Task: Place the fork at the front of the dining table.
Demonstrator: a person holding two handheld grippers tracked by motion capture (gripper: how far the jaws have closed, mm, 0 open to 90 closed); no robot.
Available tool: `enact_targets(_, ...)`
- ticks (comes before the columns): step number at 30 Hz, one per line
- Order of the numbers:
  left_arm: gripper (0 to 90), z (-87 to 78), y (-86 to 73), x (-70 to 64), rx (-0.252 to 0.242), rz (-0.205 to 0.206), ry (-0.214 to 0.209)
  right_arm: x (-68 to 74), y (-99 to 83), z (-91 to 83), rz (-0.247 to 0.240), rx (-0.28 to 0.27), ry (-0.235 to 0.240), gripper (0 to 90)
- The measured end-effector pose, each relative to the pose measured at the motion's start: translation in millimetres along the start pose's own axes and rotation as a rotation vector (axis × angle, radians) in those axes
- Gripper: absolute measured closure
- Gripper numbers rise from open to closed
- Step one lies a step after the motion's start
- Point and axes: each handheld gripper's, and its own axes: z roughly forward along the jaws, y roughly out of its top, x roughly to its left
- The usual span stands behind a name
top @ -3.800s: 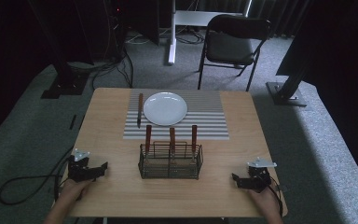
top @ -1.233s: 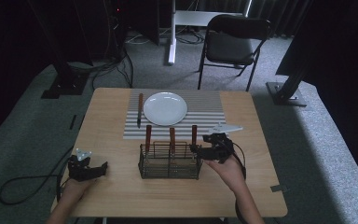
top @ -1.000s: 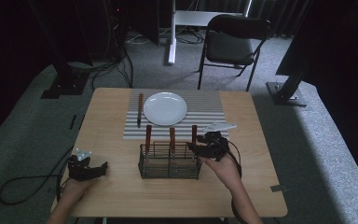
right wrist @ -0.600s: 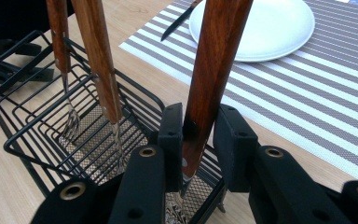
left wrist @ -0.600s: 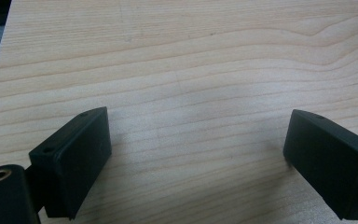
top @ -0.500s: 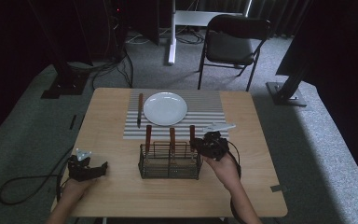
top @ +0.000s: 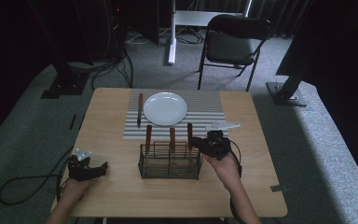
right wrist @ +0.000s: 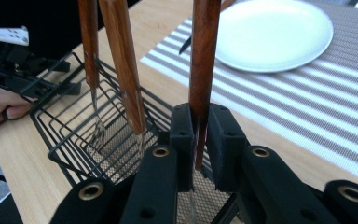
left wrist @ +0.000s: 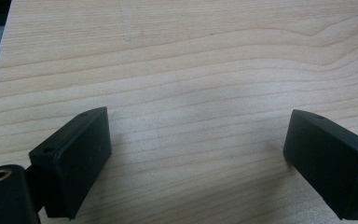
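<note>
The right claw [right wrist: 199, 144] is clamped on the wooden handle [right wrist: 204, 60] of the rightmost utensil, which stands upright in the wire basket [top: 169, 162] near the tabletop's [top: 121, 191] front edge. Two more handled utensils [right wrist: 121, 60] stand beside it. The likely step is lifting this piece out: pull straight up along the handle so the hidden tip clears the mesh without snagging. The left claw [left wrist: 196, 154] rests on bare wood, jaws wide apart and empty. A plate [top: 165, 108] and a knife [top: 140, 108] lie on the striped mat [top: 205, 116] beyond.
</note>
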Motion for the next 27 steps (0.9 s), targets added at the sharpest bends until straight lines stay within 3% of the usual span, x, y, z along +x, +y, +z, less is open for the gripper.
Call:
enact_targets(15, 7.4, -0.1, 0.0, 0.1, 0.002, 0.001, -0.001, -0.2, 8.1, -16.8, -0.011, -0.041, 0.018, 81.3)
enact_targets(27, 7.4, -0.1, 0.0, 0.0, 0.002, 0.001, -0.001, -1.7, 26.5, -39.8, -0.015, -0.116, 0.041, 81.3)
